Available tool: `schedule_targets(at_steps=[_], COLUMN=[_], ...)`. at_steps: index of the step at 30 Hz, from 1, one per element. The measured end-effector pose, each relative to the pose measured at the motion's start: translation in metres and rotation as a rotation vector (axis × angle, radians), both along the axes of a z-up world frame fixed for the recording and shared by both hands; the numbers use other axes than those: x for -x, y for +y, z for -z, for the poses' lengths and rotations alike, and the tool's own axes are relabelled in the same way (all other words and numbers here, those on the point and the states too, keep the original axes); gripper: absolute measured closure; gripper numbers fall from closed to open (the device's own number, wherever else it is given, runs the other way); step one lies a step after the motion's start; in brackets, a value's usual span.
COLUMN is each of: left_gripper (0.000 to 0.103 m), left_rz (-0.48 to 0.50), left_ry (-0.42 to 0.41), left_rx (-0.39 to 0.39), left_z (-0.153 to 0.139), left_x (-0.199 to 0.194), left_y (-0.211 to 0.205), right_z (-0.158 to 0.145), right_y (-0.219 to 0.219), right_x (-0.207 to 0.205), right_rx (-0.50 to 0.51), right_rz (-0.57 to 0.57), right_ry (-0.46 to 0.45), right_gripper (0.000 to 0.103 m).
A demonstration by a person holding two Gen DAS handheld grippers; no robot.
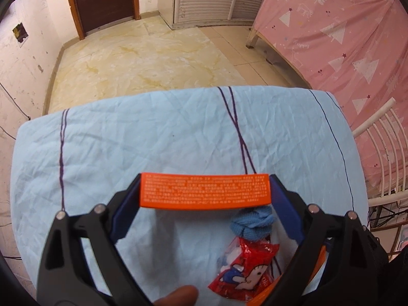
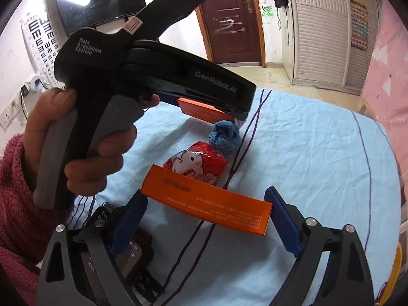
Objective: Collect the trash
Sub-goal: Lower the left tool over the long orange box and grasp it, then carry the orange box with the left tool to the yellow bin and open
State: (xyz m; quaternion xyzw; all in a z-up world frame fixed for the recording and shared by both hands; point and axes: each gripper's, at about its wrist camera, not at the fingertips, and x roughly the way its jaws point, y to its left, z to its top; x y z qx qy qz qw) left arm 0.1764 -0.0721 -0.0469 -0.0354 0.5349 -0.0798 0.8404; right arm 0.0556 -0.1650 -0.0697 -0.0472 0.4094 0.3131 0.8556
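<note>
My left gripper [image 1: 205, 191] is shut on an orange box [image 1: 204, 190], held across its fingers above the light blue cloth [image 1: 153, 140]. That box shows under the left gripper body [image 2: 158, 71] in the right wrist view [image 2: 201, 111]. My right gripper [image 2: 205, 204] stands around a second orange box [image 2: 209, 204]; its left finger touches the box end, its right finger looks just clear of the other end. A red cartoon snack wrapper [image 2: 196, 163] and a blue fuzzy ball [image 2: 224, 137] lie between the boxes. Both also show in the left wrist view: the wrapper [image 1: 244, 270] and the ball [image 1: 252, 221].
A black remote [image 2: 132, 252] lies on the cloth at my right gripper's lower left. A pink bedsheet [image 1: 344, 38] hangs at the right, with a white rack [image 1: 382, 153] beside the table. Tiled floor [image 1: 153, 58], a brown door [image 2: 227, 17] and shuttered cabinets [image 2: 321, 25] lie beyond.
</note>
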Motion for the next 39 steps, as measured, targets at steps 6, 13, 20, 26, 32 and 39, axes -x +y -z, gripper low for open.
schedule_targets(at_steps=[6,13,20,26,32,39], left_gripper=[0.013,0.013,0.013,0.013,0.013,0.013], left_rz=[-0.017,-0.010,0.022,0.057,0.106,0.158], left_ry=[-0.017,-0.064,-0.097,-0.116,-0.127,-0.127], left_rx=[-0.004,-0.023,-0.063,-0.096,-0.133,-0.163], left_z=[-0.012,-0.037,-0.055,-0.066,-0.069,-0.067], left_x=[0.014,0.029,0.042,0.052,0.061,0.064], left_y=[0.001,-0.014,-0.046,-0.081,-0.119,-0.160], right_z=[-0.011,-0.020,-0.033,-0.042,-0.045,-0.042], right_y=[-0.025,-0.063,-0.106,-0.145,-0.197,-0.251], right_x=[0.008,0.018,0.034,0.049,0.060,0.064], right_rx=[-0.059,-0.110,-0.162,-0.205,-0.235,-0.269], right_rz=[0.048,0.106,0.176,0.247,0.336,0.419], right_ry=[-0.019,-0.046,-0.076,-0.110,-0.137,-0.143], right_gripper=[0.017,0.017,0.017,0.017,0.017,0.017])
